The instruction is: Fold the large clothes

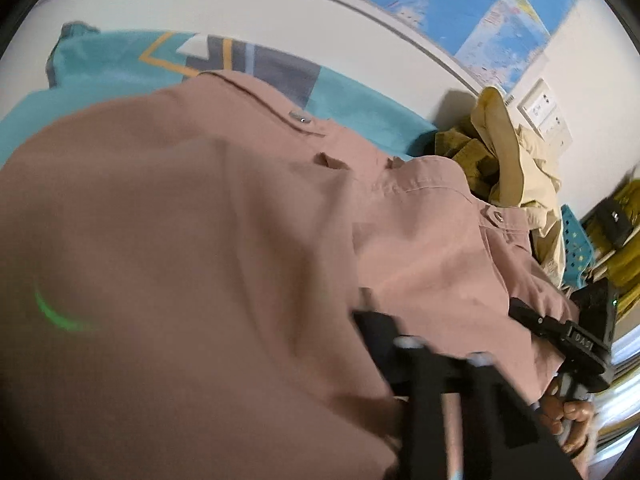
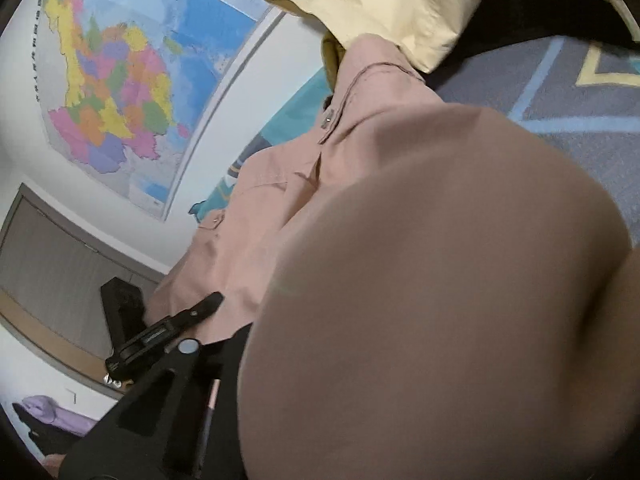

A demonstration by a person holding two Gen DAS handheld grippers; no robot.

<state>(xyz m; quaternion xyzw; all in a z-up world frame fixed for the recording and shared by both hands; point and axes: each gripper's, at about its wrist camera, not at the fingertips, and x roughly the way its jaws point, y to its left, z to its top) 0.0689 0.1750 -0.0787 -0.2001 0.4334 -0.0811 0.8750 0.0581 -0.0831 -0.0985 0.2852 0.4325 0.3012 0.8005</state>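
The pink shirt (image 1: pixel 180 240) billows right up against my left gripper (image 1: pixel 440 354), filling everything ahead and to the left of it. Its two fingers run up from the bottom edge with a strip of pink cloth showing in the narrow slot between them, so they look nearly closed on the fabric, though blur and the drape hide the tips and I cannot tell for certain that they are pinching it. Beyond the shirt's snap placket, further out from this gripper, lies the teal patterned bedspread (image 1: pixel 120 68), only partly seen. Off to the right sits a heap of yellow clothes (image 1: pixel 516 160), its lower part cut off by the shirt. My right gripper (image 1: pixel 560 340) shows at the right edge, its fingertips against the pink cloth, and my right hand (image 1: pixel 568 416) below it is half out of view.

From my right wrist, a big fold of the same pink shirt (image 2: pixel 440 300) swells directly in front of the lens and hides most of this gripper's right side. Only one finger (image 2: pixel 160 380) is plainly visible; how far the fingers are spread cannot be made out. My left gripper (image 2: pixel 192 316) pokes in from the left, touching the shirt's edge. Far ahead, a yellow garment (image 2: pixel 400 8) overlaps the shirt's collar end, and a wall map (image 2: pixel 120 80) hangs to the left.
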